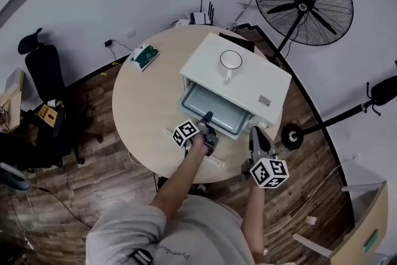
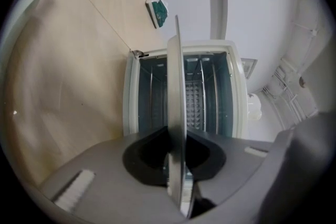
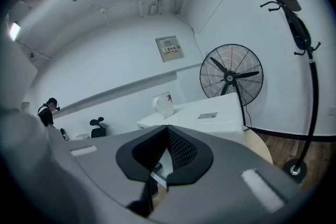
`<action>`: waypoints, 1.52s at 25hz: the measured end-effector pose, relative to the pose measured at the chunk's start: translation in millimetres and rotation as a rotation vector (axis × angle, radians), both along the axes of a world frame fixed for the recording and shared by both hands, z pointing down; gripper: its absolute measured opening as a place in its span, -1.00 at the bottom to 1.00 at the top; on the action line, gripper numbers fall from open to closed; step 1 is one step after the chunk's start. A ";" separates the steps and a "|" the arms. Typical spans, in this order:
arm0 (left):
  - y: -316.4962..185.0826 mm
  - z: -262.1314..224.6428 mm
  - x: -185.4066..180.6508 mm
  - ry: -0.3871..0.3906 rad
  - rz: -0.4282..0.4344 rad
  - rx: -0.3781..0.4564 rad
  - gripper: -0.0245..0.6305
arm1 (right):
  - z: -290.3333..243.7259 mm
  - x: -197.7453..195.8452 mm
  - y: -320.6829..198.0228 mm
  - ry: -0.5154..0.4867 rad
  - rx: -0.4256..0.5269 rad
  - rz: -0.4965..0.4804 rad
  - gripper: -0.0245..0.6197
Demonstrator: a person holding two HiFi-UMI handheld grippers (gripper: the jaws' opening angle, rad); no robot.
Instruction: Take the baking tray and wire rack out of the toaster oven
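A white toaster oven (image 1: 236, 74) stands open on the round wooden table (image 1: 142, 115). The grey baking tray (image 1: 214, 110) sticks partly out of its front. My left gripper (image 1: 208, 124) is shut on the tray's front edge. In the left gripper view the tray (image 2: 177, 92) runs edge-on between the jaws of this gripper (image 2: 178, 139), and a wire grid (image 2: 195, 102) shows beside it inside the cavity. My right gripper (image 1: 257, 136) hangs off the oven's right front corner, apart from it. In its own view the right gripper (image 3: 167, 128) is shut with nothing held.
A white mug (image 1: 231, 62) sits on top of the oven. A green-and-white box (image 1: 144, 56) lies at the table's far left. A large standing fan (image 1: 304, 0) is behind the table on the right, an office chair (image 1: 43, 71) on the left.
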State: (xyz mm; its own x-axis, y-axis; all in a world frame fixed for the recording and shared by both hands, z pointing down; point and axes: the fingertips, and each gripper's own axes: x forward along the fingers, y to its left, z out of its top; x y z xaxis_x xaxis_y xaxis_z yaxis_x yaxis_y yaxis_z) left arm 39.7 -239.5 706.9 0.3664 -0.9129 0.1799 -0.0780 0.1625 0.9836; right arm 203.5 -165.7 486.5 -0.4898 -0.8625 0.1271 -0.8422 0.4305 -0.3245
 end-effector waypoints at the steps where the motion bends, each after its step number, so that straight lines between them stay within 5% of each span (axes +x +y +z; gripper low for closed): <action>1: 2.7 0.5 -1.6 0.000 0.002 -0.001 -0.62 | -0.5 -1.9 -0.5 0.002 0.002 -0.005 -0.92; 29: 100.0 -4.1 -26.4 0.031 -0.016 -0.021 -0.62 | -4.0 -32.4 -7.1 -0.077 0.010 -0.054 -0.92; 38: 141.4 -9.0 -79.3 0.000 -0.051 0.008 -0.62 | 26.4 -79.2 -8.9 -0.097 -0.032 -0.102 -0.92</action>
State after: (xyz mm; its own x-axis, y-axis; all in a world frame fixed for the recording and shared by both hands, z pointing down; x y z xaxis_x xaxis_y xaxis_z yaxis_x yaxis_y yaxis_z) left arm -39.6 -98.1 697.9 0.3191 -0.9319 0.1726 -0.0698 0.1585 0.9849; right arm 124.3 -174.6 512.8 -0.5860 -0.8039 0.1019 -0.7586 0.5001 -0.4176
